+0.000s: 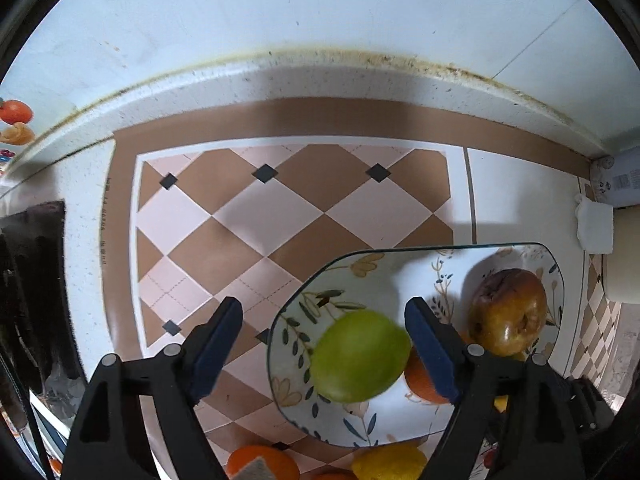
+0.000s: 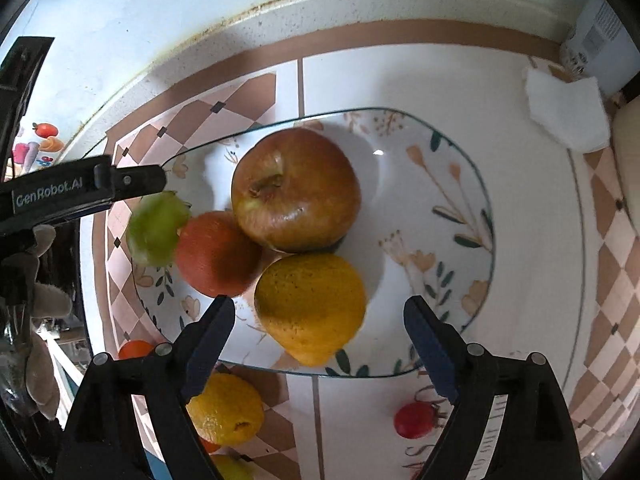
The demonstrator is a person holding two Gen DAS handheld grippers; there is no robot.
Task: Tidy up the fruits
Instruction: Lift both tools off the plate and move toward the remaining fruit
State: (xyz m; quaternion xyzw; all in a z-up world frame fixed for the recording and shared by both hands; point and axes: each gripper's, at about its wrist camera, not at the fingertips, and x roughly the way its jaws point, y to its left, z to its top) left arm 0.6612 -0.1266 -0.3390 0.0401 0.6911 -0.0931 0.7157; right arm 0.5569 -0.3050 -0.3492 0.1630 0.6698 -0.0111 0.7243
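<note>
Checkered mat covers speckled counter below stained white wall.

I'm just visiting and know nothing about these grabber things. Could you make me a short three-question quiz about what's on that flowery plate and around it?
1. True or false: the left gripper is clamped shut on the green fruit.
2. Multiple choice: which fruit on the floral plate looks biggest in the right wrist view? A) the brownish apple B) the orange C) the yellow lemon
3. Fill in: a small red fruit lies off the plate, on the ____.

Key
1. False: its jaws stand wide open, and the blurred green fruit sits between them over the plate.
2. A.
3. Counter, near the plate's front rim.
</note>
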